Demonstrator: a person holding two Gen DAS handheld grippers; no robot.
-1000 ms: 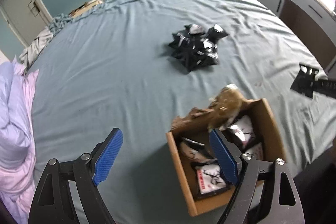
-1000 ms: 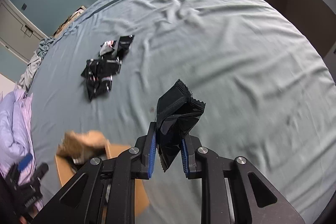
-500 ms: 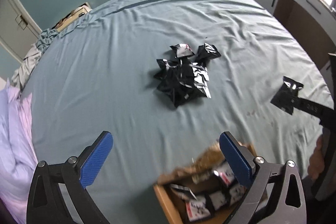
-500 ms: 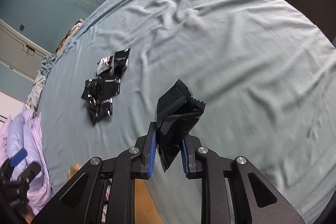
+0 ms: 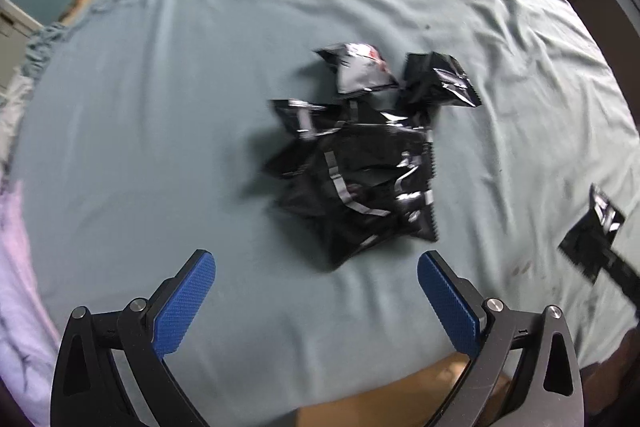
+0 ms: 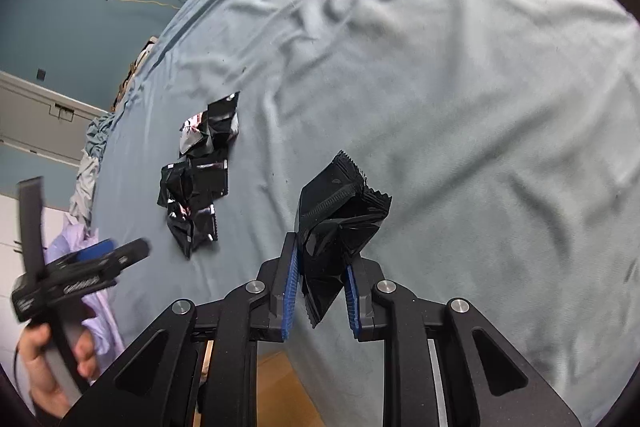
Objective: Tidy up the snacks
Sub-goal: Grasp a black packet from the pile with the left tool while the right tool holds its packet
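So the left tool (image 5: 316,301) is hanging wide apart over the pile of snack packets (image 5: 356,163) on the bed (image 5: 160,107), nothing between its blue pads, while the right tool (image 6: 320,291) is pinched narrow on one black packet (image 6: 336,223) out past the cardboard box (image 6: 288,387) at the bed's near edge. Risk I'd guess at: those packets are slick, crinkly and overlapping, so a straight-down grab could snag two at once or squirt one sideways across the sheet. Also the right one only has its packet by the lower corner, so a quick swing toward the box might shake it loose.
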